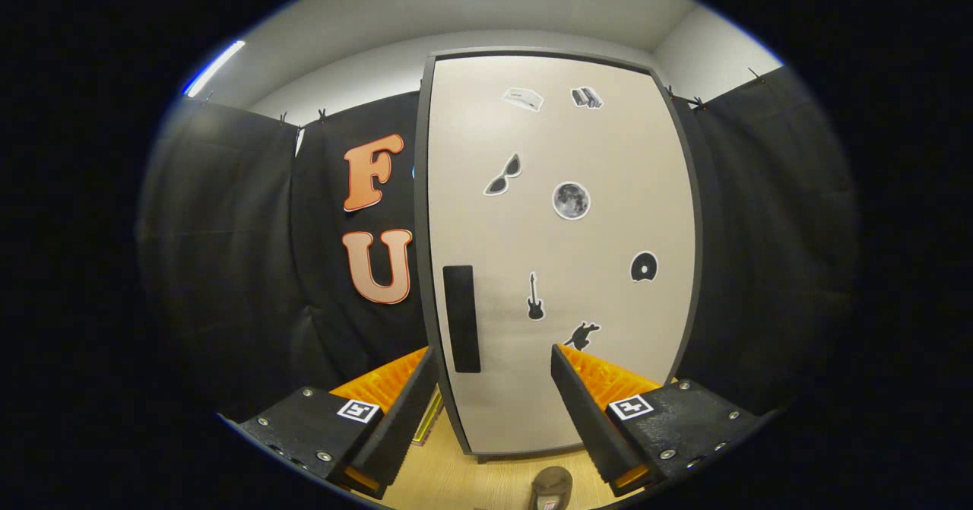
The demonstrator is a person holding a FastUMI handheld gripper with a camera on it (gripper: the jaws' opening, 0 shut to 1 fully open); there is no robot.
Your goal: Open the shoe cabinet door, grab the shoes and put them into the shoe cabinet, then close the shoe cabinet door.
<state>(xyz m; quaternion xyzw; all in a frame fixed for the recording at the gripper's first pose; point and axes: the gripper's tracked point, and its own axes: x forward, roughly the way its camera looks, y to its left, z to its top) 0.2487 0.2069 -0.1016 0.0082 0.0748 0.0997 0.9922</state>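
Released gripper facing the closed shoe cabinet.

The two fingers stand wide apart with nothing between them, aimed at the lower part of the cabinet door, which is shut and stands just beyond the fingertips. A dark vertical handle sits near the door's left edge, just right of the left finger. Stickers dot the door's pale face. On the wooden floor, near and between the fingers, lies a brown shoe.
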